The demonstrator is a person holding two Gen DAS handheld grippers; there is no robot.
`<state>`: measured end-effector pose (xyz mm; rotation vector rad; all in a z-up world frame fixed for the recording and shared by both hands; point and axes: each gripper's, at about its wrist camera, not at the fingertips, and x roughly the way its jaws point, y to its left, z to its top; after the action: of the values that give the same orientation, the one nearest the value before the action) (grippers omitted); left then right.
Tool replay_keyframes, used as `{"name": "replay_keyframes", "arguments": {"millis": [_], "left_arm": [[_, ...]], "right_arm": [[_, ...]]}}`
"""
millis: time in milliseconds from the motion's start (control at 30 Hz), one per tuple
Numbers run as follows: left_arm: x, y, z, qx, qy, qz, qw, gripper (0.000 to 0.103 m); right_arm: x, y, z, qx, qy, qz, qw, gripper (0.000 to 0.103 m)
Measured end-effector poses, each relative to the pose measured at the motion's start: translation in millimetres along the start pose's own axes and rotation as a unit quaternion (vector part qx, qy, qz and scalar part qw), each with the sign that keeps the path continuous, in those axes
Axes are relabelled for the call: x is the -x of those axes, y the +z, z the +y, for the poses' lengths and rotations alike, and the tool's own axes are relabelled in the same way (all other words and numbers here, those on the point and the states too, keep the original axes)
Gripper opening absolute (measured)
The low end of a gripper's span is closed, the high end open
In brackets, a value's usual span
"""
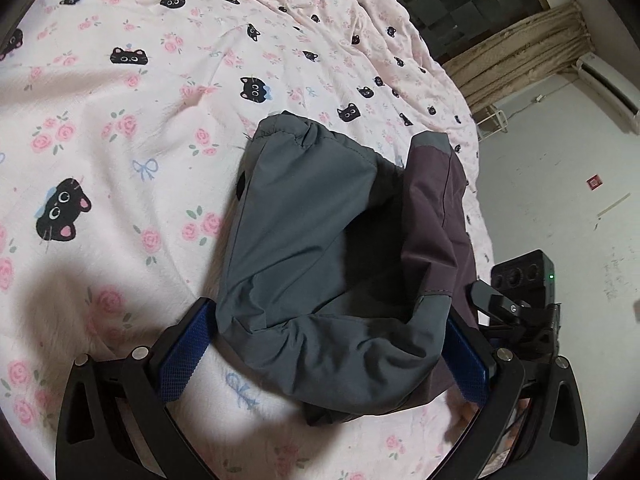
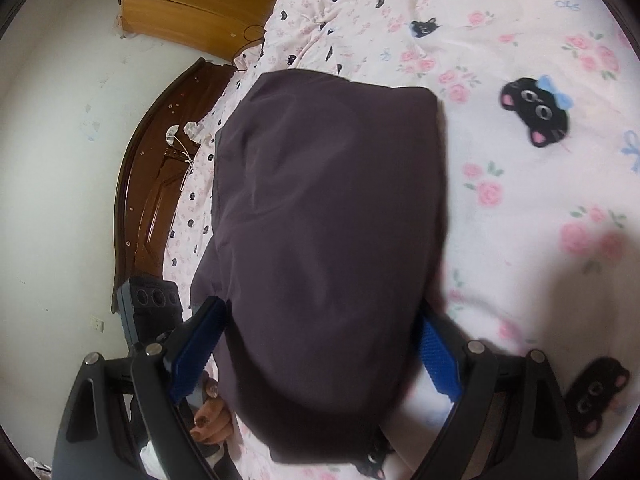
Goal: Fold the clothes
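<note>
A grey and dark purple garment (image 1: 320, 248) lies bunched on the pink cat-print bedsheet (image 1: 120, 140), its grey hem spanning the gap between my left gripper's (image 1: 326, 320) wide-apart blue pads (image 1: 184, 352). The left gripper is open around the cloth. In the right wrist view the purple side of the garment (image 2: 328, 220) fills the space between the spread fingers of my right gripper (image 2: 320, 308), which is also open. Part of the right gripper (image 1: 520, 292) shows at the garment's right edge in the left wrist view. A person's hand (image 2: 212, 416) shows below the left pad.
The bedsheet (image 2: 540, 200) stretches far on all sides. A dark wooden bed board (image 2: 148, 184) and a light wooden cabinet (image 2: 200, 4) stand past the bed edge. A tied curtain (image 1: 520, 56) and an air conditioner (image 1: 608, 80) are on the far wall.
</note>
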<state>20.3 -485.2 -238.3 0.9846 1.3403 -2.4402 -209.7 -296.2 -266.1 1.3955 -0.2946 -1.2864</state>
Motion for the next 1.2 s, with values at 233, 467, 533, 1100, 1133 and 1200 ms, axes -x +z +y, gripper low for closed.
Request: {"name": "replay_keyframes", "arguments": {"millis": [233, 467, 533, 1100, 1133, 1200], "left_arm": [[3.5, -0.2, 12.2, 0.019, -0.029, -0.002, 0.9994, 0.103], [3.4, -2.7, 8.8, 0.007, -0.02, -0.003, 0.9998, 0.103], [3.7, -2.5, 9.3, 0.009, -0.023, -0.004, 0.9997, 0.103], [-9.5, 20.2, 16.7, 0.087, -0.086, 0.026, 0.9921, 0.103], [-12.5, 21.7, 15.5, 0.087, -0.096, 0.037, 0.9909, 0.103], [-17.9, 21.7, 14.3, 0.086, -0.111, 0.06, 0.9883, 0.103]], "right_arm": [[-0.9, 7.9, 6.5, -0.021, 0.03, -0.011, 0.999, 0.092], [-12.2, 5.6, 15.5, -0.001, -0.015, 0.011, 1.0, 0.064], [-16.9, 5.0, 14.2, -0.007, -0.017, 0.013, 1.0, 0.059], [-19.1, 18.3, 1.7, -0.046, 0.035, 0.003, 0.998, 0.05], [-19.9, 19.2, 2.9, -0.043, 0.033, 0.005, 0.999, 0.05], [-21.6, 20.4, 4.6, -0.038, 0.029, 0.008, 0.999, 0.05]]}}
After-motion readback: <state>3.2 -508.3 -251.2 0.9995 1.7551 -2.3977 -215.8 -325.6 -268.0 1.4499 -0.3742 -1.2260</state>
